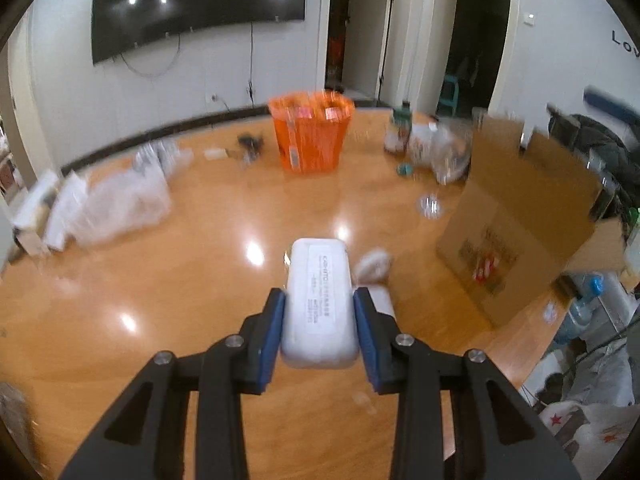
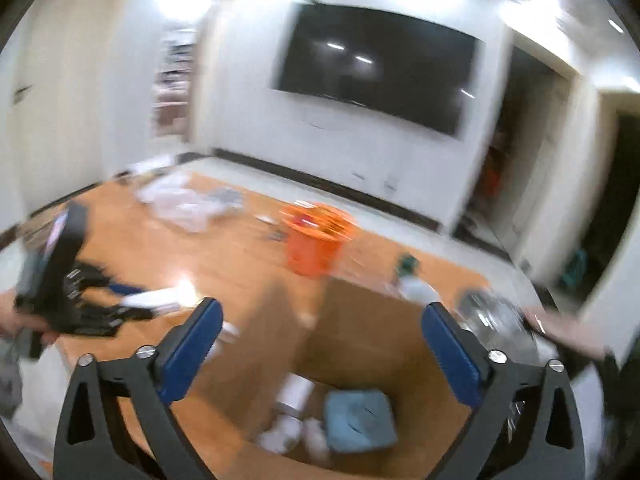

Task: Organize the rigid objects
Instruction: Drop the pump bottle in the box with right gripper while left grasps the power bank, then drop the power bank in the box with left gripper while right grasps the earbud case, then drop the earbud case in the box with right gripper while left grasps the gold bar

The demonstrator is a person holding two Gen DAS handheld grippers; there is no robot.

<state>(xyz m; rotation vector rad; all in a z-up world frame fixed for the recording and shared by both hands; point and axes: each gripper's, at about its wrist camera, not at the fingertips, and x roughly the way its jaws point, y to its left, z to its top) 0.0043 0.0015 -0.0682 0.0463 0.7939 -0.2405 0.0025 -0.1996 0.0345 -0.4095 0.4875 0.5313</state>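
Note:
My left gripper [image 1: 319, 300] is shut on a white rounded plastic case [image 1: 319, 300] with a printed label, held above the wooden table [image 1: 160, 280]. A small white object [image 1: 372, 266] lies just past it on the table. An open cardboard box [image 1: 520, 216] stands to the right. My right gripper [image 2: 322, 320] is open and empty, above that cardboard box [image 2: 360, 320]. Inside the box lie a blue object [image 2: 358, 420] and white items [image 2: 294, 396]. The left gripper [image 2: 132, 304] with its white case shows blurred at the left of the right wrist view.
An orange bag [image 1: 310, 136] stands at the table's far middle; it also shows in the right wrist view [image 2: 316, 236]. Clear plastic bags [image 1: 116, 204] lie at the left. A bottle [image 1: 400, 130] and plastic wrap [image 1: 444, 152] sit far right. A wall screen [image 1: 196, 4] hangs behind.

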